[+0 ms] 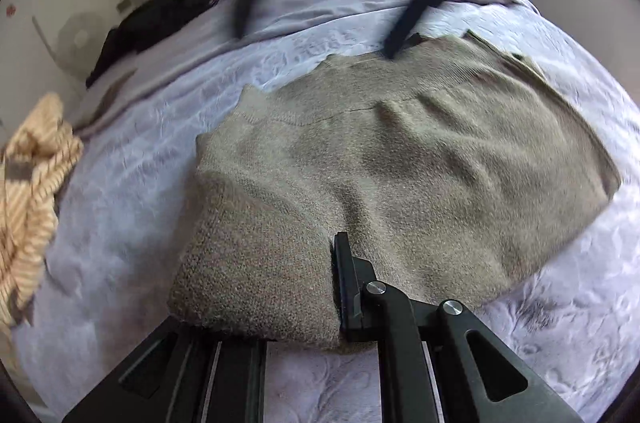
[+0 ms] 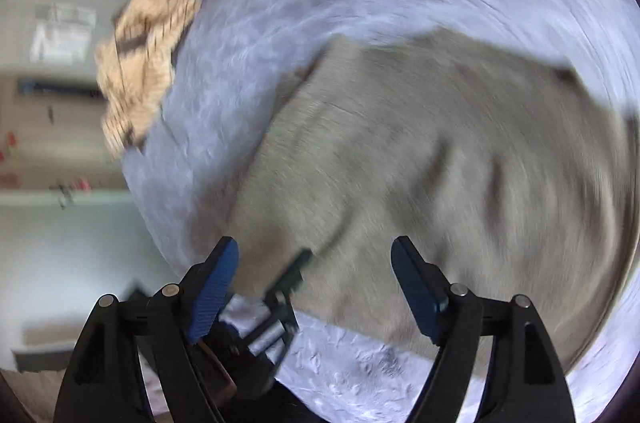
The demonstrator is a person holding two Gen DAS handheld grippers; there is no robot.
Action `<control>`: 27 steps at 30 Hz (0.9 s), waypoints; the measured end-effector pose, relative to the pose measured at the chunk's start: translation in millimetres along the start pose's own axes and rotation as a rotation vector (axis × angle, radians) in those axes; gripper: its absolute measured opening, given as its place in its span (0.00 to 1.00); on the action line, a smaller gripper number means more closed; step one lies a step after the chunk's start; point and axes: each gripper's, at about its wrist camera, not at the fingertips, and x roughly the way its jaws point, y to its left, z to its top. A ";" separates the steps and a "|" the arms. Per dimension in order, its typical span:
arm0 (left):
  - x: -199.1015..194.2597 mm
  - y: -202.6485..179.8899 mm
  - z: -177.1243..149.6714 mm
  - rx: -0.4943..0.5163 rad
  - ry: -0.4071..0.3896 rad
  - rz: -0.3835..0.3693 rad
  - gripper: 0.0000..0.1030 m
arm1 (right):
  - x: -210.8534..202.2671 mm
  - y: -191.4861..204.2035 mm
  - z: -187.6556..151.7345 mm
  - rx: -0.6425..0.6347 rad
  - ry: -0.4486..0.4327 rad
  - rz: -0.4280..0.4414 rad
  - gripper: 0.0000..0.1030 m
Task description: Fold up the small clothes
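Knit sweater (image 1: 400, 159) hides left gripper (image 1: 340, 287) finger (blurred).

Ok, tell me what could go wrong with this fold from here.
1. The left gripper pinches a thick bunched corner of the grey sweater; knit could slip out mid-fold.
2. The right gripper is open and holds nothing, so the far side may drag and crease unevenly.
3. The striped garment lies nearby and could be swept off the bed.

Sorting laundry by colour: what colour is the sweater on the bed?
Greyish-brown knit sweater, clearest in the left wrist view.
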 end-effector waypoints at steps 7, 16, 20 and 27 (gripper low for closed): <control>0.1 -11.3 -5.3 0.075 -0.019 0.022 0.13 | 70.4 72.3 68.6 -0.184 0.277 -0.134 0.83; 4.9 -9.4 -11.2 0.081 -0.023 0.023 0.13 | 161.6 106.2 73.3 -0.321 0.517 -0.397 0.83; 4.5 -13.1 -14.1 0.106 -0.024 0.036 0.13 | 189.3 111.6 65.2 -0.395 0.584 -0.527 0.83; -3.7 -4.1 -4.0 0.063 -0.034 0.021 0.13 | 171.2 102.7 58.4 -0.426 0.471 -0.563 0.19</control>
